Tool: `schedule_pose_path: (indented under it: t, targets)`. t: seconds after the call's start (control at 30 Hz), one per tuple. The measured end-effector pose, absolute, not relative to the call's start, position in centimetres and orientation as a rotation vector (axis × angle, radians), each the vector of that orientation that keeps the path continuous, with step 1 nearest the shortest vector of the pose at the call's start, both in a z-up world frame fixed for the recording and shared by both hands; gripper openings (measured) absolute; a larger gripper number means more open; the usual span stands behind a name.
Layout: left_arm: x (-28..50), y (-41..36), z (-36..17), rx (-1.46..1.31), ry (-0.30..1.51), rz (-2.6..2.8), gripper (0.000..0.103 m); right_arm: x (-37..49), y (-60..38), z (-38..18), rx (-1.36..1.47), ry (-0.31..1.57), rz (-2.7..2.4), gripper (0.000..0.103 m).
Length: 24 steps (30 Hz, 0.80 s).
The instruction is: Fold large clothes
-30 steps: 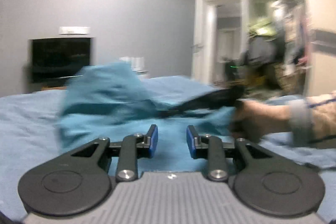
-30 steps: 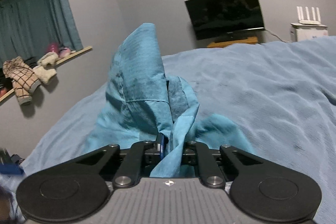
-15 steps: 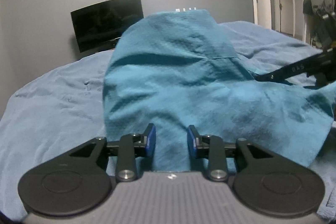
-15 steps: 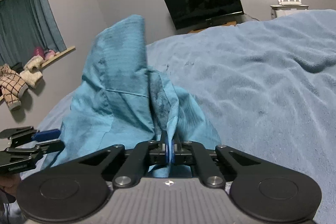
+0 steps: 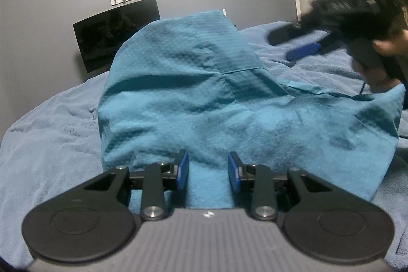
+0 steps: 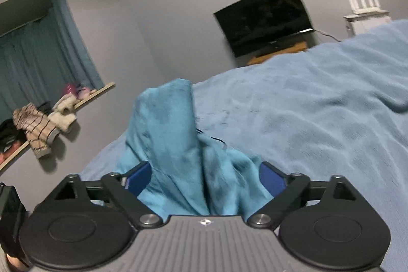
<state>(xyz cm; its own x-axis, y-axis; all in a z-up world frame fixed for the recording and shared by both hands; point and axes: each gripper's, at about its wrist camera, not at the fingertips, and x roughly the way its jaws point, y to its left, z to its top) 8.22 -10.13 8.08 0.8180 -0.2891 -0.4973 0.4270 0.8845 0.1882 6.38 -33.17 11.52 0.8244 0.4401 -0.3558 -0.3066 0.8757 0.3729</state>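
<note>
With my right tongs (image 6: 204, 180) spread wide around the teal garment (image 5: 204, 98) heaped on the bed (image 5: 51, 124), and my left tongs (image 5: 207, 171) parted, empty (cloth beyond them), I should seize one hem corner before spreading it flat.

Both grippers stand parted: the left gripper (image 5: 208, 171) moderately, the right gripper (image 6: 204, 176) spread wide, gripped by a blurred hand (image 5: 382, 63).
</note>
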Motion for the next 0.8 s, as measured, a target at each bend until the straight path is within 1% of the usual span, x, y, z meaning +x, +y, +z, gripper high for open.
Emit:
schedule_pose_path:
  t: [0.17,0.2,0.23,0.27,0.3,0.37,0.47,0.6,0.7,0.8]
  targets:
    - [8.2,-10.3,8.0,0.304,0.484,-0.386,0.030,10.7,-29.6,12.6,0.199,0.505,0.447,0.095]
    - [8.2,-10.3,7.9,0.305,0.484,-0.387,0.030,11.4,-28.6,12.9,0.177,0.520,0.451,0.092]
    - [8.2,-10.4,7.8,0.306,0.485,-0.387,0.030,11.9,-27.8,12.9,0.153,0.538,0.454,0.083]
    - [8.2,-10.5,7.8,0.307,0.485,-0.387,0.030,12.2,-27.2,12.9,0.130,0.554,0.448,0.048]
    - [8.3,-10.6,7.7,0.306,0.490,-0.389,0.030,12.5,-26.8,12.8,0.107,0.564,0.444,0.024]
    - [8.2,-10.9,7.8,0.302,0.495,-0.403,0.030,11.8,-26.4,13.0,0.080,0.542,0.443,0.015]
    - [7.9,-11.4,8.3,0.293,0.493,-0.437,0.030,10.0,-27.8,14.2,0.142,0.472,0.454,0.006]
    - [7.1,-12.8,9.3,0.288,0.471,-0.496,0.030,8.1,-31.0,15.6,0.234,0.416,0.429,0.005]
    - [6.8,-14.6,8.7,0.317,0.498,-0.545,0.030,7.7,-33.0,13.9,0.278,0.441,0.370,0.005]
    - [6.6,-16.4,7.0,0.377,0.531,-0.585,0.030,7.9,-35.0,10.5,0.343,0.499,0.306,0.005]
